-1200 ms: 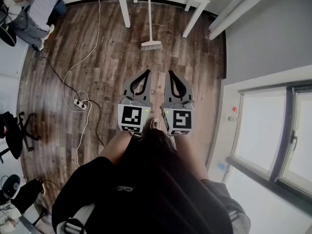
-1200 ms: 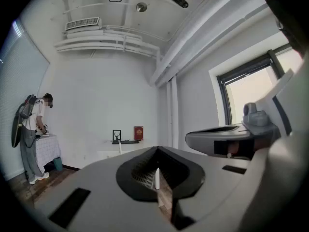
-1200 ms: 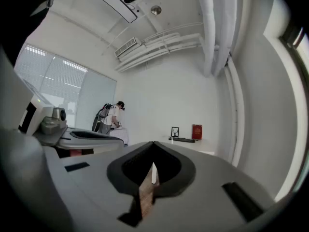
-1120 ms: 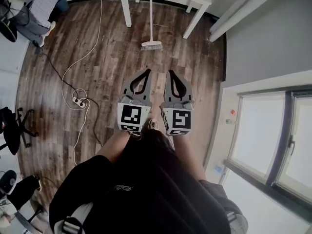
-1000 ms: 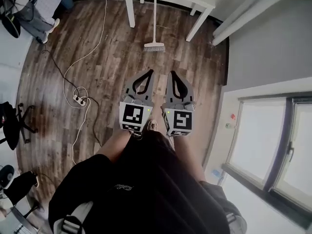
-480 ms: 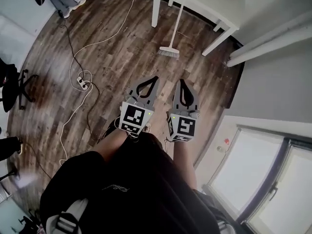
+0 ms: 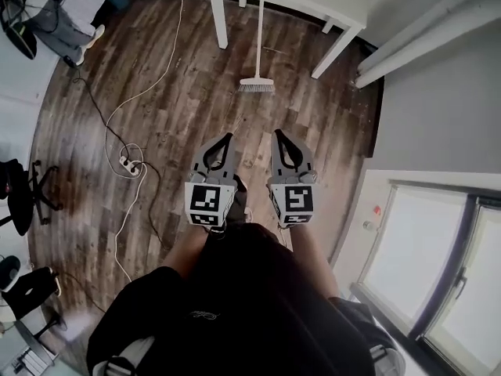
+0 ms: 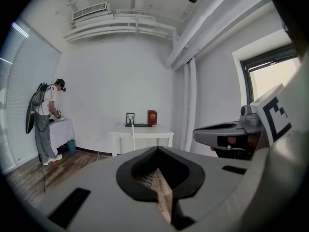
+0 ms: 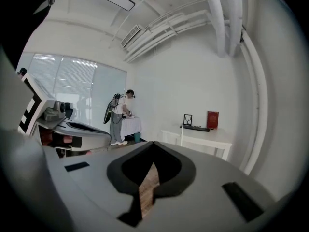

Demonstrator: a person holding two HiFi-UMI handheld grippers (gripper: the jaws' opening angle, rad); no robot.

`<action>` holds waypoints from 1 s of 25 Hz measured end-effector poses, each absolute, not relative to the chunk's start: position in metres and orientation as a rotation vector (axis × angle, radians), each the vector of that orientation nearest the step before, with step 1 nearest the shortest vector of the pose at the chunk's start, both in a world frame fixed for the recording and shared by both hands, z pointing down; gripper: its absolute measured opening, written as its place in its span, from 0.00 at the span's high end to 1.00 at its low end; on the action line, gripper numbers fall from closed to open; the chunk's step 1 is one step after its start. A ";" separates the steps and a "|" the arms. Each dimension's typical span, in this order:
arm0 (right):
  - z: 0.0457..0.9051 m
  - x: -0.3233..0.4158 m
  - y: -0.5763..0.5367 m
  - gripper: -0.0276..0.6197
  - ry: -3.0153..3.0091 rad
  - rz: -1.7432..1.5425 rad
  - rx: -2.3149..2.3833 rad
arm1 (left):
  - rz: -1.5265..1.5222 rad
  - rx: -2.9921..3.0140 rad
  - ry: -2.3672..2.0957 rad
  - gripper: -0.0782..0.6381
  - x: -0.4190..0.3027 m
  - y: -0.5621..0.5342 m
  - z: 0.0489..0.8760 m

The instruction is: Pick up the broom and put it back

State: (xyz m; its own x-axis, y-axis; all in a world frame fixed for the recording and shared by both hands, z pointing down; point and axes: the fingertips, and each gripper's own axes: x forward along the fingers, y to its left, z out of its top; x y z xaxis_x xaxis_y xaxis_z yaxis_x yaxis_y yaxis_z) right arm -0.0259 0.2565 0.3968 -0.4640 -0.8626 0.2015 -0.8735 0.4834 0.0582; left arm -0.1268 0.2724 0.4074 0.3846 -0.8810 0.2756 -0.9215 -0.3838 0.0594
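The only container I can find is a teal bin beside the far cloth-covered table. From this distance I can't tell what is in it.

My left gripper has its fingers pressed together at the tips, with nothing between them. Through the teardrop opening behind the tips I see only floor. The right gripper is the same, fingers together and empty. The two hang side by side over the floor, near each other but apart. Their bodies are smooth grey plastic, and the marker cubes face me.

The broom is well ahead of both grippers and untouched. Its flat, pale brush head sits on the floor. Its thin white handle leans against the front edge of the white table, between the legs.

The floor is dark wood planks with streaky grain. A white cable loops across it to a power strip on my left. On the white table stand a small dark picture frame and a red slab, probably a book.
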 end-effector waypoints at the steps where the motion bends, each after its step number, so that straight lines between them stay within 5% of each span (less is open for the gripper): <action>1: 0.398 -0.026 0.245 0.92 -2.517 0.080 1.500 | 0.298 2.442 -1.599 0.89 -0.126 0.261 0.410; 25: 0.441 -0.101 0.048 0.92 -2.414 0.157 1.402 | 0.317 2.395 -1.377 0.89 -0.181 0.066 0.461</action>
State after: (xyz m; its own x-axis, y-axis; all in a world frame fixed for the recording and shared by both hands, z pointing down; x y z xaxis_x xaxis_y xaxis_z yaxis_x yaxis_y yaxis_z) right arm -0.1009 0.0479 0.4406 -0.4528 -0.8213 0.3471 -0.8592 0.5059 0.0760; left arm -0.1809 0.0660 0.4612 0.5002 -0.7854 0.3645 -0.8658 -0.4611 0.1945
